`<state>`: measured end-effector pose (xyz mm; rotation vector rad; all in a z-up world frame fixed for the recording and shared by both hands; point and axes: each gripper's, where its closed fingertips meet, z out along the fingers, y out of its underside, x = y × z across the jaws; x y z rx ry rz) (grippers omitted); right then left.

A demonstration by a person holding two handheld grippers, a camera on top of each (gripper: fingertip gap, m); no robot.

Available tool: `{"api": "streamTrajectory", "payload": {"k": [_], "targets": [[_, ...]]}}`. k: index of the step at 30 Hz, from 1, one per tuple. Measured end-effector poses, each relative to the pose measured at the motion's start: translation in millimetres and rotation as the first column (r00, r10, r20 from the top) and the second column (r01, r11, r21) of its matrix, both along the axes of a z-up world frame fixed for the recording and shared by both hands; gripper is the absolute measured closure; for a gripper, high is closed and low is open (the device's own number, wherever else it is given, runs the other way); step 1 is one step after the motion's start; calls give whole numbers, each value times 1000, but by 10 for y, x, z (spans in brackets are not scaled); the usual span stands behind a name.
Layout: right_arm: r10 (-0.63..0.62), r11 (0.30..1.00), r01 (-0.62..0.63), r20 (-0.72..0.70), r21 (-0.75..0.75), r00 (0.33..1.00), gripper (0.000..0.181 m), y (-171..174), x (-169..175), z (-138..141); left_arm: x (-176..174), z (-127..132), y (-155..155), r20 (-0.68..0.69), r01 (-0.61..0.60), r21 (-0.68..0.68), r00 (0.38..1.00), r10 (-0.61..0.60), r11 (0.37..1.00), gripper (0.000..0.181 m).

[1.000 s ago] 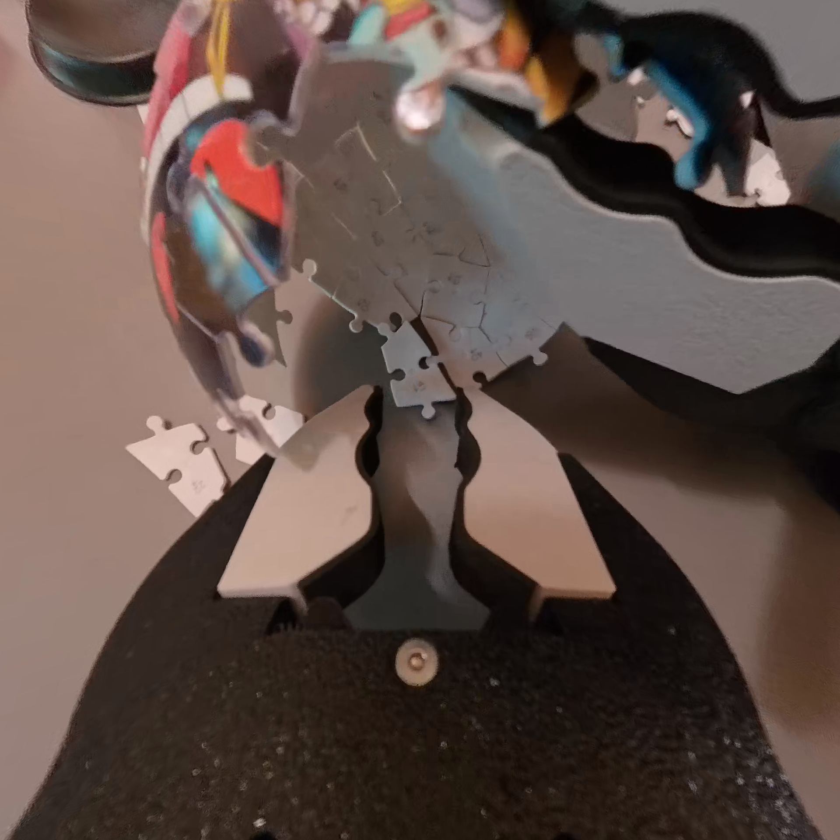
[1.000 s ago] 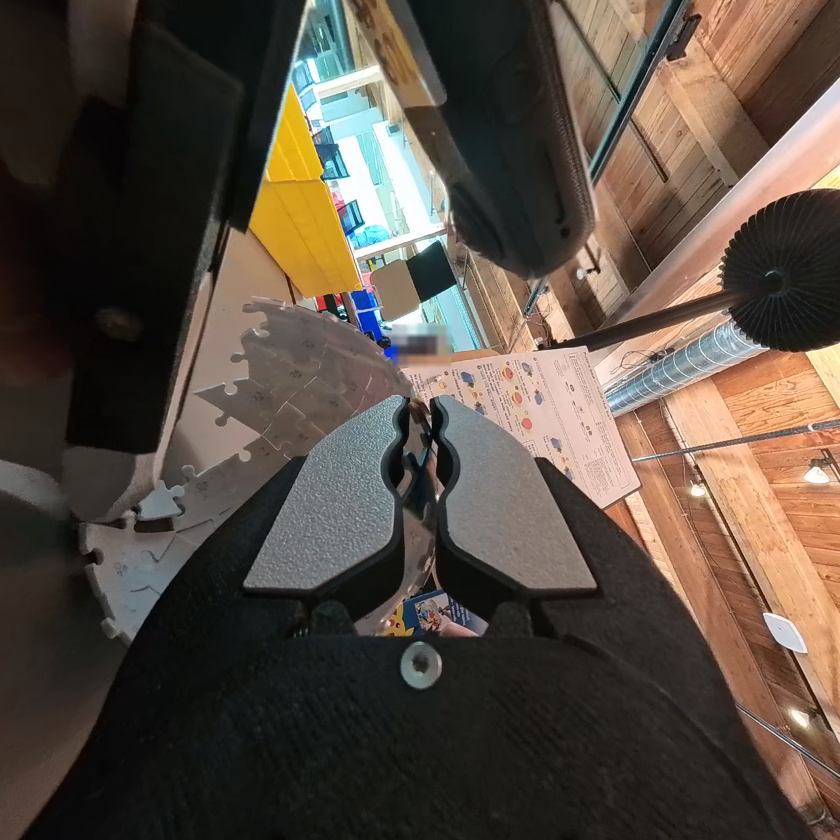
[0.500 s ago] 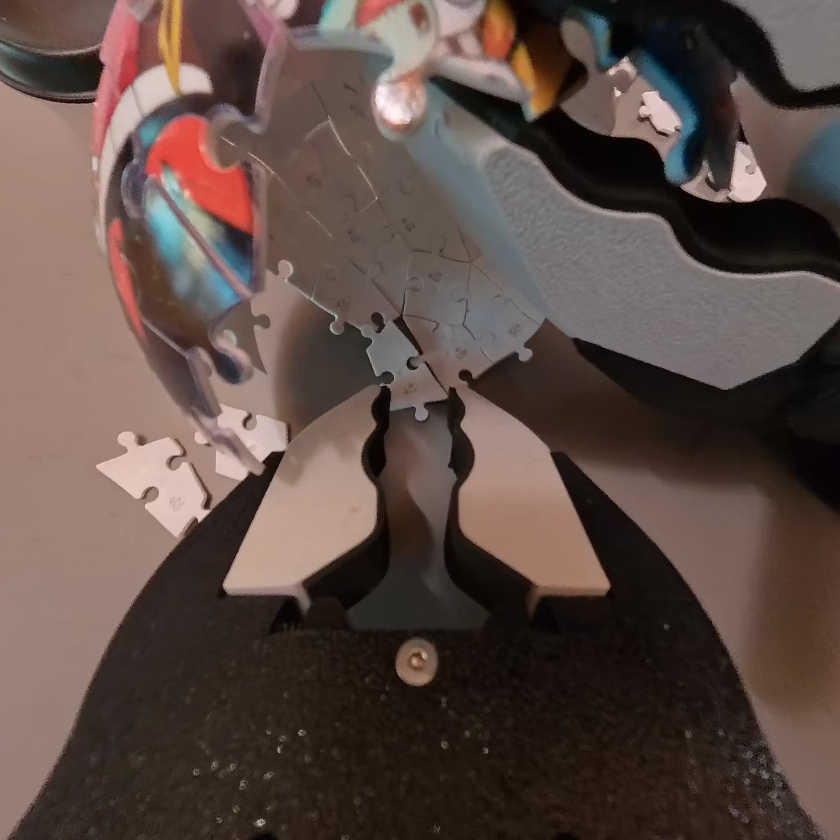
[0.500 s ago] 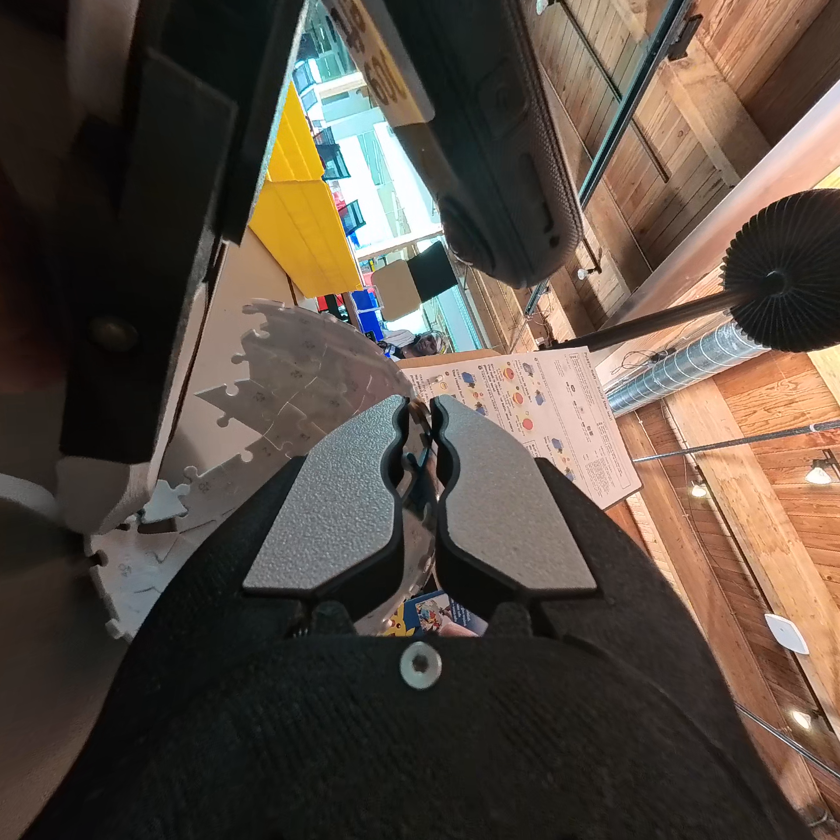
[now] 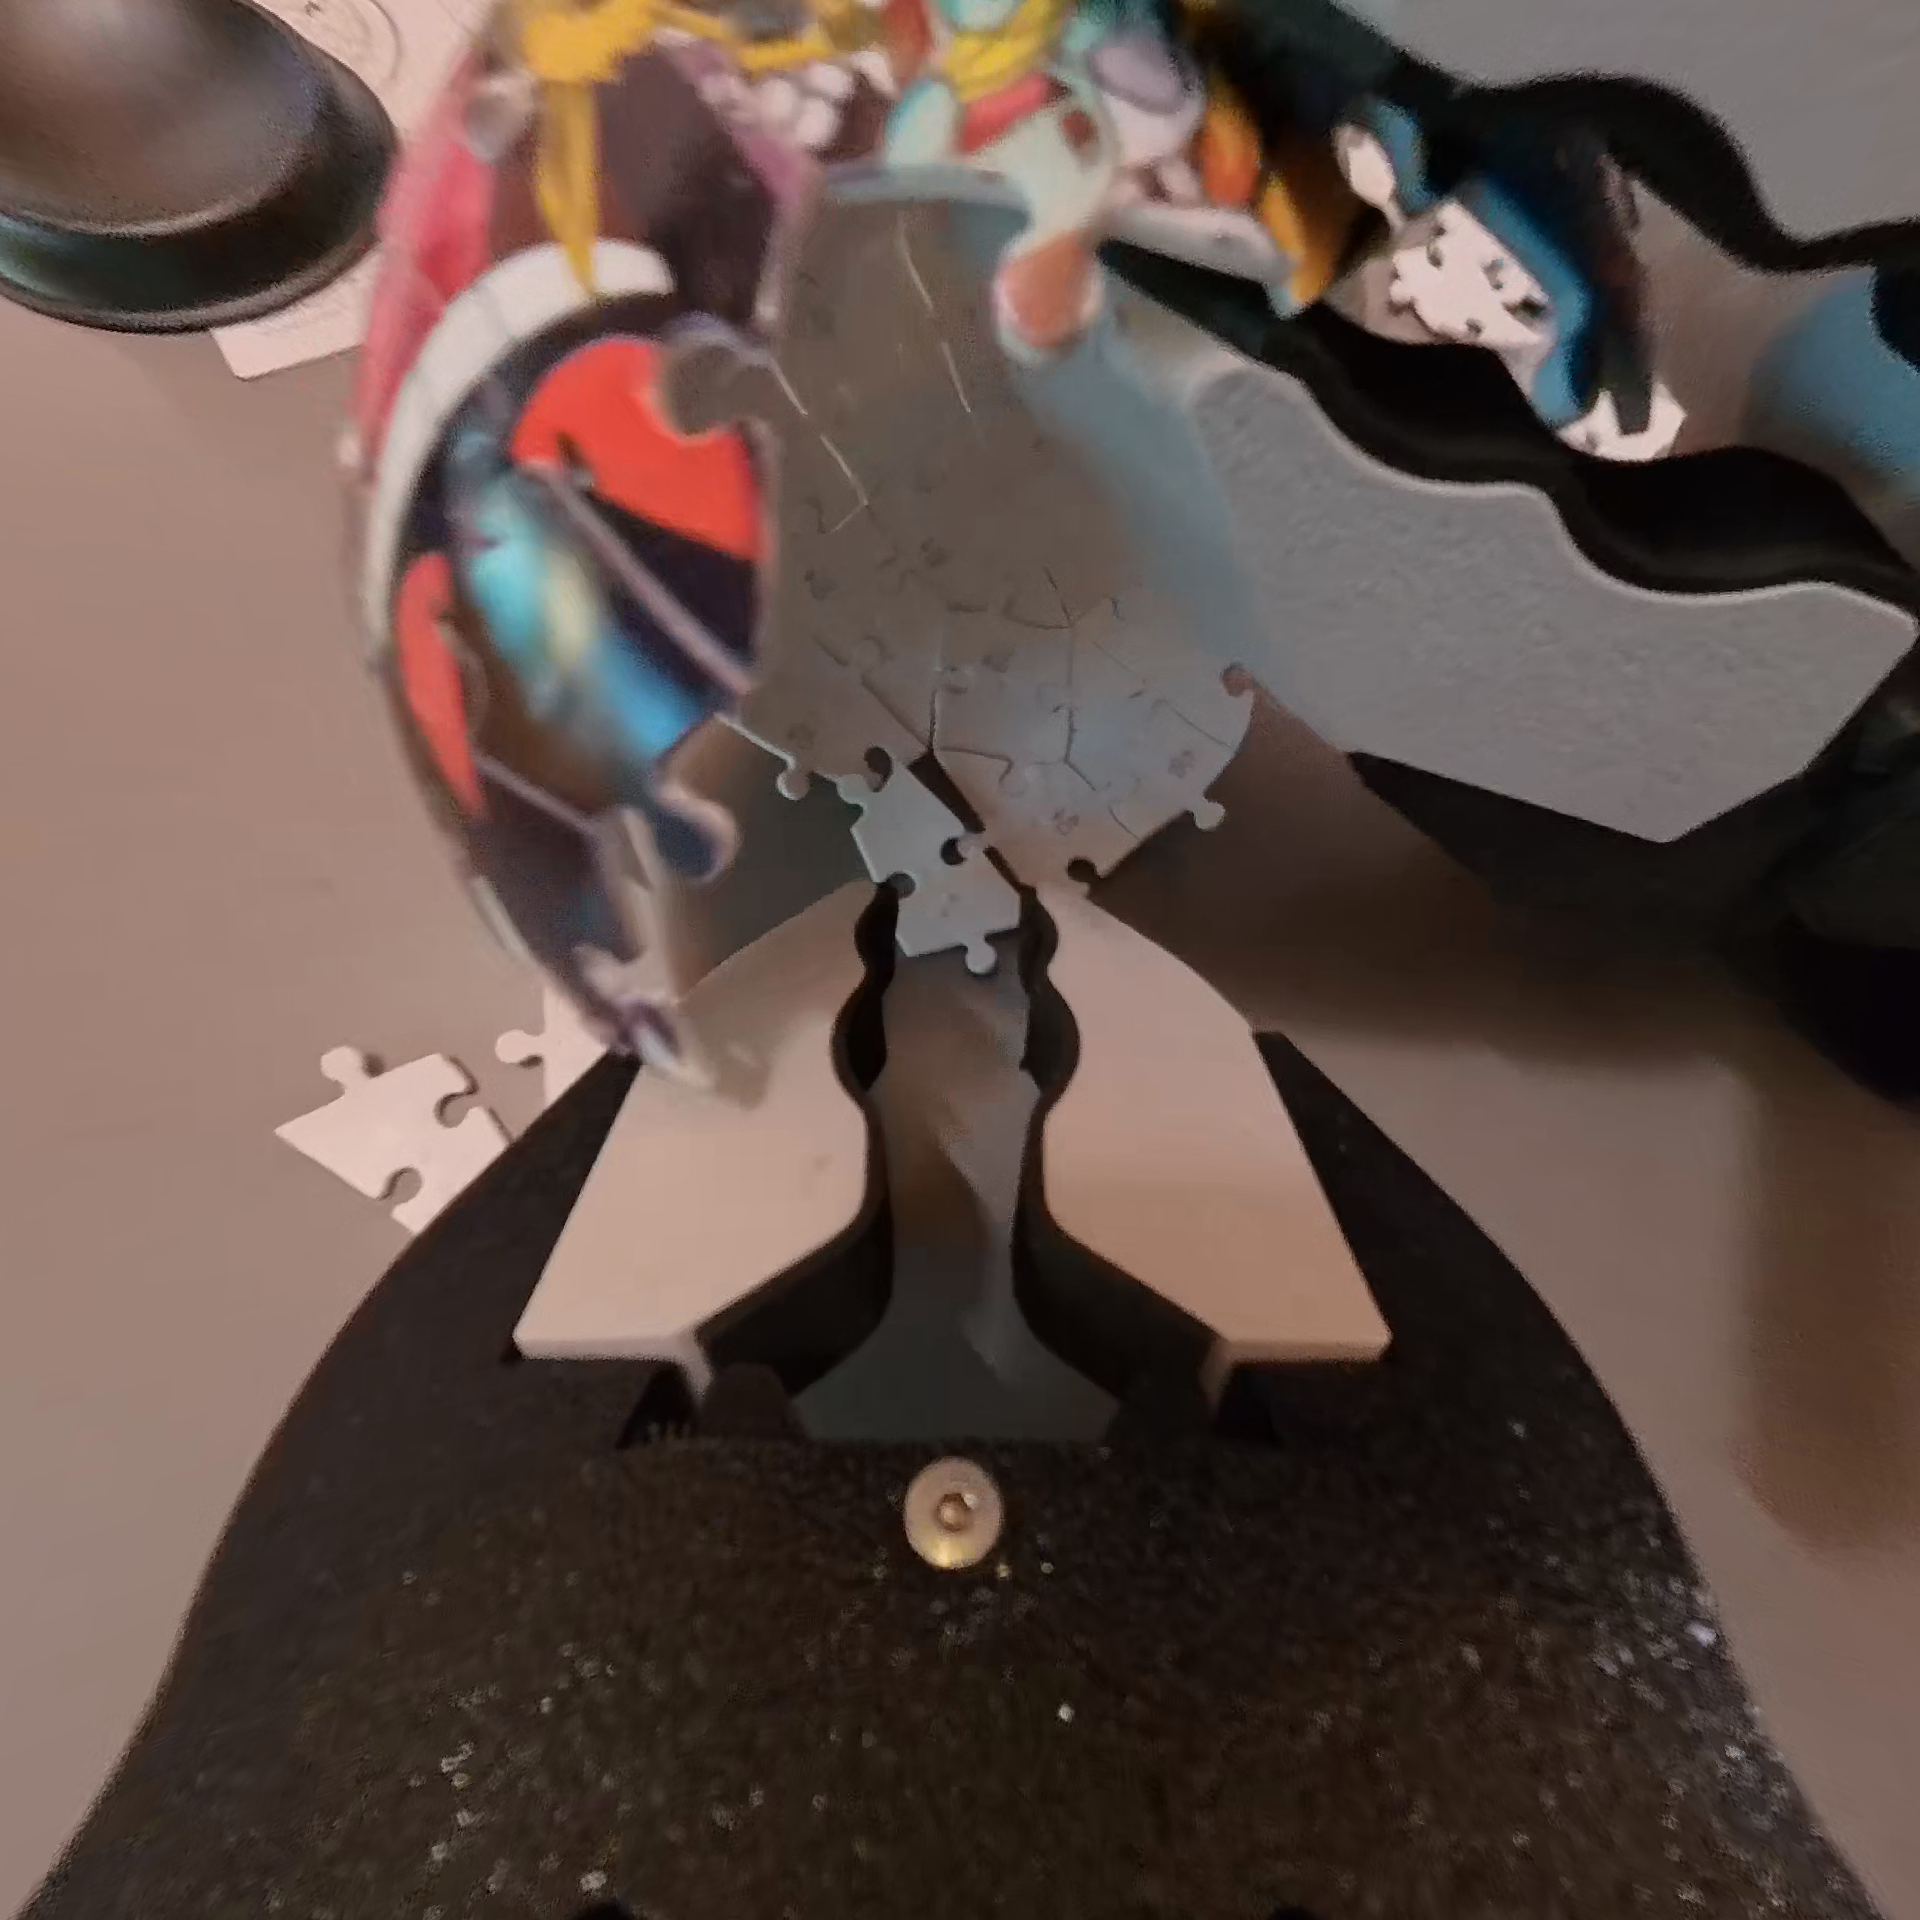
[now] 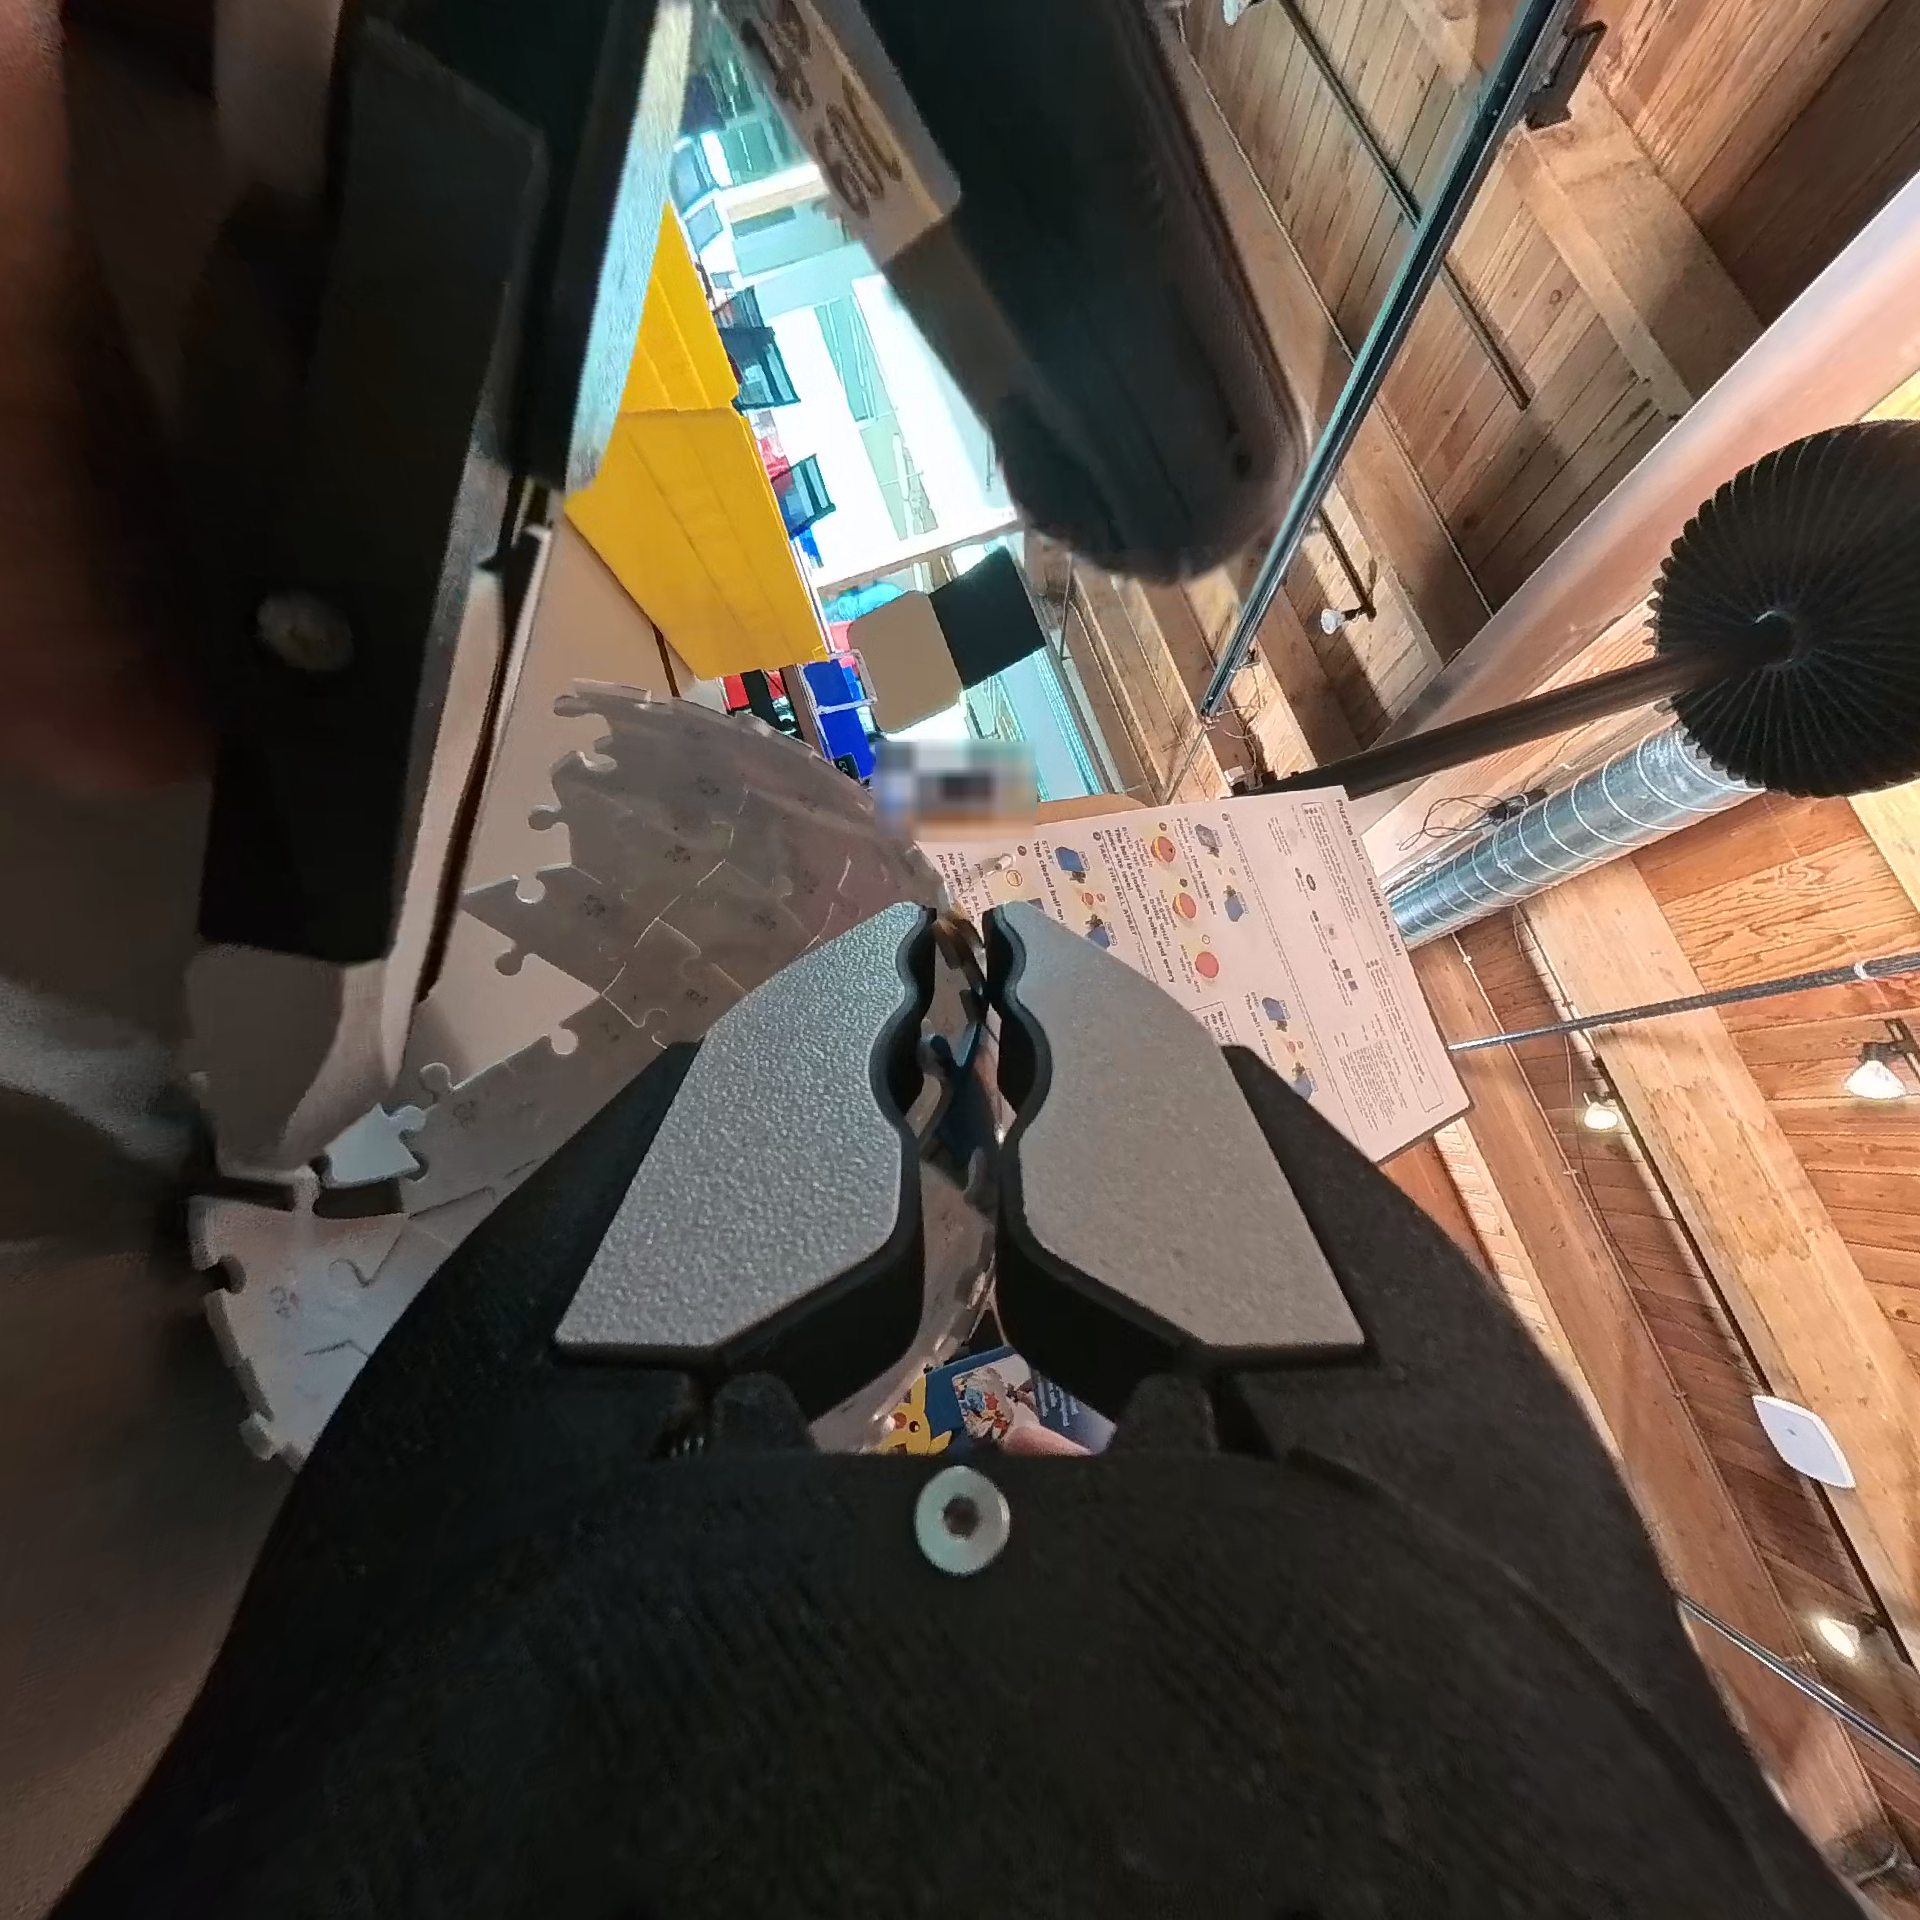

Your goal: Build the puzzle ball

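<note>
The partly built puzzle ball is a curved shell, colourful outside [image 5: 582, 623] and grey inside [image 5: 987, 582]. My left gripper [image 5: 951, 920] is shut on a single grey puzzle piece [image 5: 925, 862], held against the shell's lower edge. My right gripper [image 6: 961, 925] is shut on the shell's rim, and the shell's grey inside [image 6: 675, 883] spreads to its left. One grey finger [image 5: 1455, 603] of the right gripper crosses the left wrist view. The piece [image 6: 369, 1143] shows at the left gripper's finger [image 6: 301, 1039] in the right wrist view.
Loose grey pieces [image 5: 395, 1132] lie on the tan table [image 5: 156, 831] at lower left. A black round object [image 5: 156, 197] sits at the top left. An instruction sheet [image 6: 1247, 956], yellow bins [image 6: 696, 520] and a black pleated disc on a pole [image 6: 1797, 613] lie beyond. Tip to tip, the grippers are about 11 cm apart.
The shell and the held piece have shifted slightly in the views and stay together at the shell's lower edge. Both grips are unchanged.
</note>
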<state>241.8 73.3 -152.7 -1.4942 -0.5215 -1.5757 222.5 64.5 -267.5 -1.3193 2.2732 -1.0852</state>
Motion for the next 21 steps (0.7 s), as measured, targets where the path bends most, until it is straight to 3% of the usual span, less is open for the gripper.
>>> {"api": "streamTrajectory", "payload": {"k": [5, 13, 21], "targets": [[2, 1000, -2, -5, 5, 1000, 172, 2, 1, -1, 71, 68, 114, 95, 25, 57, 995, -30, 998, 166], [-4, 1000, 5, -23, 20, 1000, 172, -21, 22, 2, 115, 14, 36, 21, -13, 6, 1000, 13, 1000, 172], [-2, 1000, 3, -22, 22, 1000, 172, -12, 12, 3, 86, -72, 22, 43, 14, 149, 999, -21, 989, 181]]}}
